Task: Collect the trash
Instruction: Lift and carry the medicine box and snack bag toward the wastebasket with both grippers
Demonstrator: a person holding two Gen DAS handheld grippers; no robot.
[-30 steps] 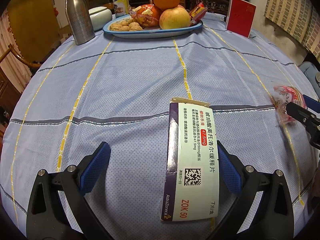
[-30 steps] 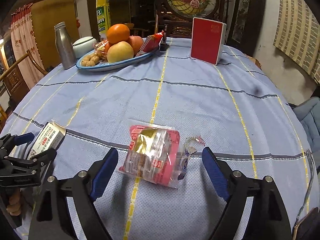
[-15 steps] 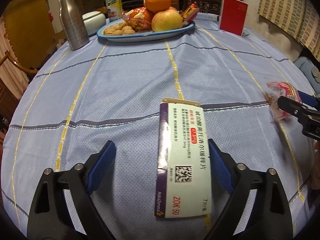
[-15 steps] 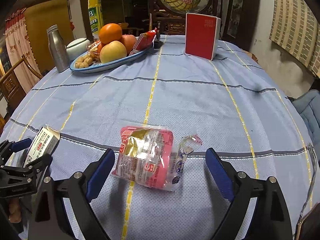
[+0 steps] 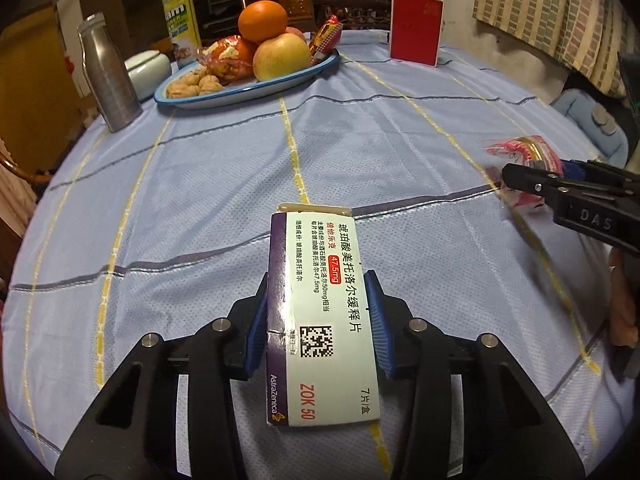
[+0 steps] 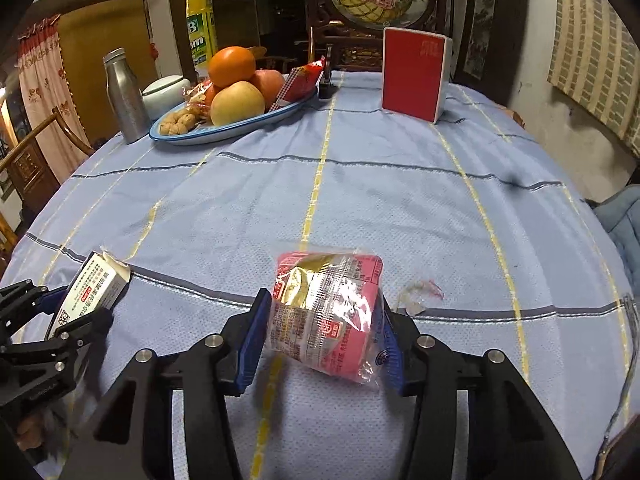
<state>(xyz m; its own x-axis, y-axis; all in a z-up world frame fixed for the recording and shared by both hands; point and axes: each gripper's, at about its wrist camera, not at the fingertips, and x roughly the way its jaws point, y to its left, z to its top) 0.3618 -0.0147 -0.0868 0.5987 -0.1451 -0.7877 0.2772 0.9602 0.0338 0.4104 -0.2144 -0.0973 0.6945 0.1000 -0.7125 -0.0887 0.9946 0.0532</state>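
A blue checked tablecloth [image 5: 200, 208] covers the round table. The left gripper [image 5: 318, 320] is closing, its blue pads pressing both sides of the medicine box [image 5: 320, 300] lying on the cloth. The right gripper [image 6: 322, 334] is closing on the pink snack wrapper [image 6: 326, 314].

Dim warm indoor light, dark vignetted corners, strong fisheye bending, slight motion blur at edges
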